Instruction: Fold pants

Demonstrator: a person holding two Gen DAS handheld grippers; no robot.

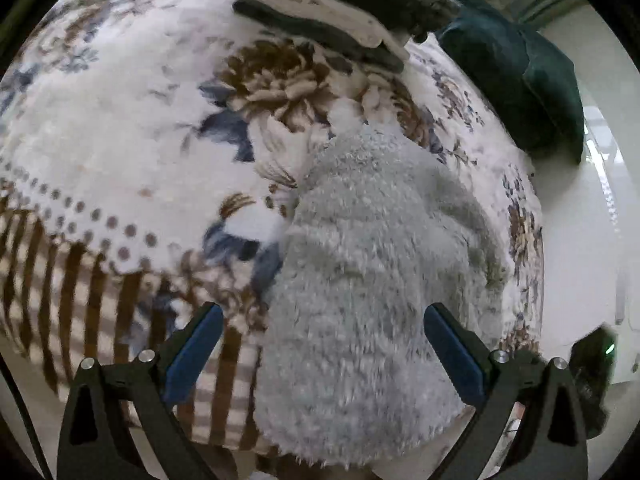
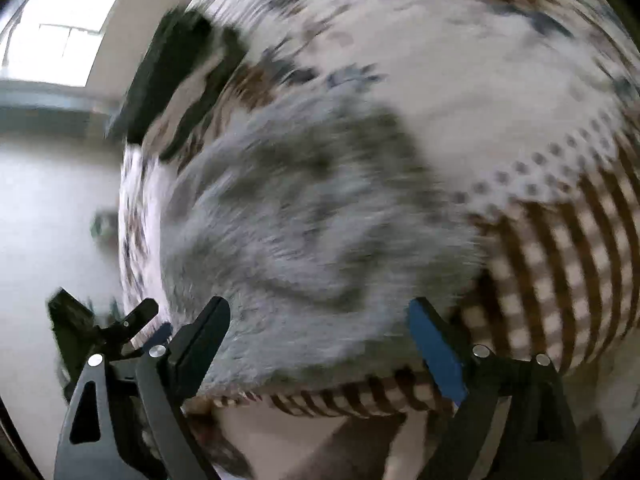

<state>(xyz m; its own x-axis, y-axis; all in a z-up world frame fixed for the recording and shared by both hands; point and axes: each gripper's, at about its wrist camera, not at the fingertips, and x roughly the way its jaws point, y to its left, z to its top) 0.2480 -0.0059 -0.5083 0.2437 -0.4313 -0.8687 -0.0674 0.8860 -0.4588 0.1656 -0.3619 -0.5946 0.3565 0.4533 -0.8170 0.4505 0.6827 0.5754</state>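
Fluffy light grey pants (image 1: 372, 280) lie bunched on a floral blanket (image 1: 120, 140) near its front edge. My left gripper (image 1: 323, 320) is open, its jaws wide apart above the near end of the pants, holding nothing. In the right wrist view, which is blurred, the pants (image 2: 304, 224) fill the middle. My right gripper (image 2: 320, 316) is open over their near edge, empty. The left gripper also shows in the right wrist view (image 2: 132, 320) at the lower left.
A stack of folded dark green and white clothes (image 1: 340, 12) lies at the far side of the blanket. A dark green cushion (image 1: 520, 76) sits at the right. The blanket's brown striped border (image 1: 80, 300) hangs over the front edge; pale floor lies beyond.
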